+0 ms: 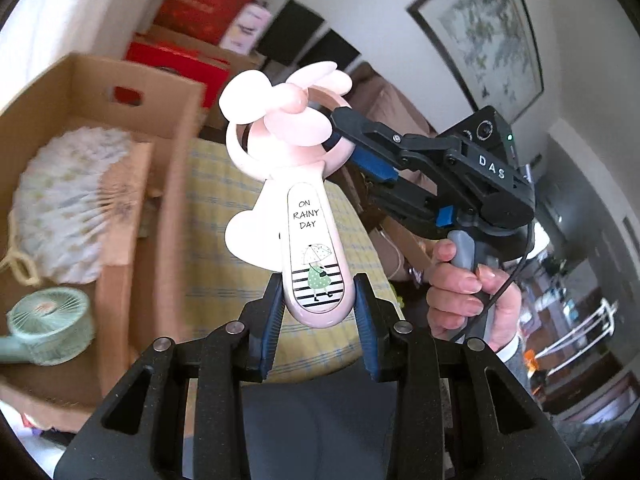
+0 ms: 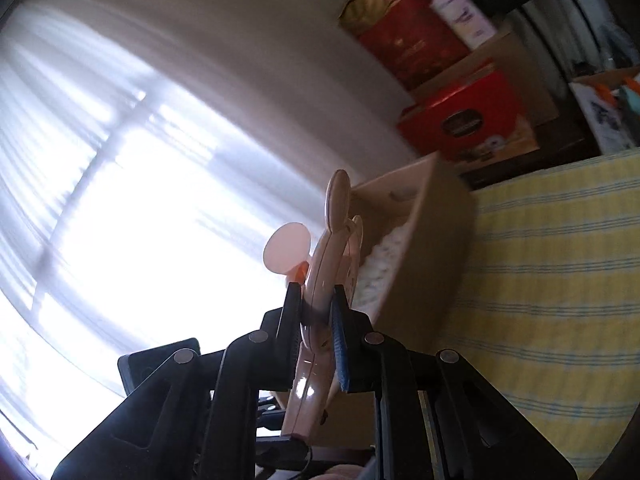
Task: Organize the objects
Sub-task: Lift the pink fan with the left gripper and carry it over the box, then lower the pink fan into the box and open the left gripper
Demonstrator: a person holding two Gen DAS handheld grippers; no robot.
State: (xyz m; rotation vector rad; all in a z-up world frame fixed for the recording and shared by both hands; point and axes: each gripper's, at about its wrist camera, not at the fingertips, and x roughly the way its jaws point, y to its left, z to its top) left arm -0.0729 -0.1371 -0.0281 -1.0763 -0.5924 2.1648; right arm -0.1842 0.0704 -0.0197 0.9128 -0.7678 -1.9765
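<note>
- Room: bright curtained window (image 2: 120, 184), framed picture (image 1: 480, 36) at 1 o'clock on the white wall.
- Surface (image 1: 224, 208): yellow checked cloth; cardboard box (image 1: 176, 128) at 9 o'clock holds a white pleated fan (image 1: 60, 208) and a green fan (image 1: 48, 324).
- Pink handheld fan (image 1: 308, 240) — lifted above the cloth, centre.
- Left gripper (image 1: 318, 320) pinches its handle base; right gripper (image 2: 316, 316) pinches its ring.

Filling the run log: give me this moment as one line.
phase: two-handed hold | left hand-held gripper: shut on pink fan handle | right hand-held gripper: shut on fan ring | box: holds green fan, paper fan
</note>
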